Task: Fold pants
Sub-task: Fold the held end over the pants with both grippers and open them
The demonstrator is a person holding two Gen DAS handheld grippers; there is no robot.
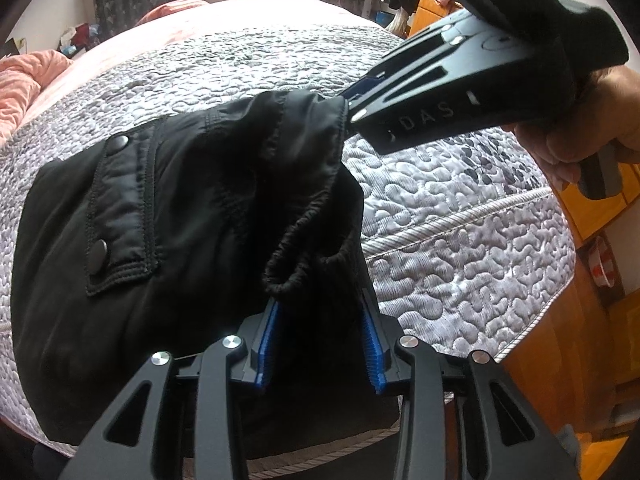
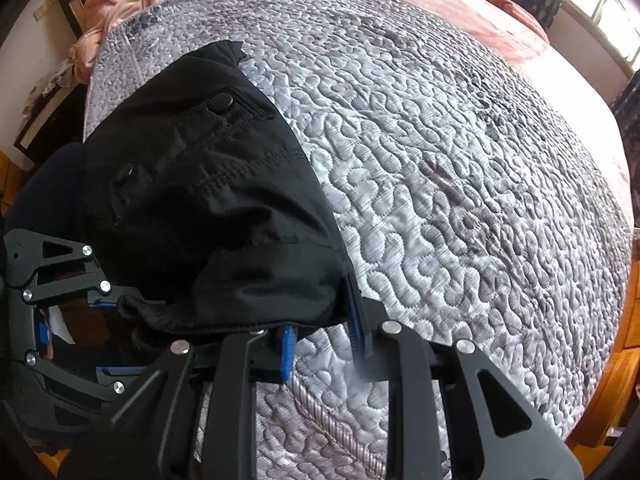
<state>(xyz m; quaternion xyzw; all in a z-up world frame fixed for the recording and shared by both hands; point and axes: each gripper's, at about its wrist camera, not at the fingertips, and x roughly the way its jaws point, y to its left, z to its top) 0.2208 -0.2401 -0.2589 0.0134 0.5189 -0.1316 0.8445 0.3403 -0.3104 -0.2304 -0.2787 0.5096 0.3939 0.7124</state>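
Black pants (image 1: 168, 240) with a snap-flap pocket lie bunched on the grey quilted bed near its front edge; they also show in the right wrist view (image 2: 208, 184). My left gripper (image 1: 320, 320) has its blue-padded jaws apart around the gathered elastic hem (image 1: 296, 272), and fabric drapes over the tips. My right gripper (image 2: 320, 320) has its jaws apart too, with the pants' edge lying between and over them. In the left wrist view the right gripper (image 1: 352, 112) meets the far corner of the fabric. In the right wrist view the left gripper (image 2: 108, 304) sits at the left.
The grey quilted cover (image 2: 460, 160) spreads wide to the right, with its corded edge (image 1: 460, 216) in front. A pink blanket (image 1: 24, 80) lies at the head end. Orange wooden furniture (image 1: 600, 208) stands beside the bed.
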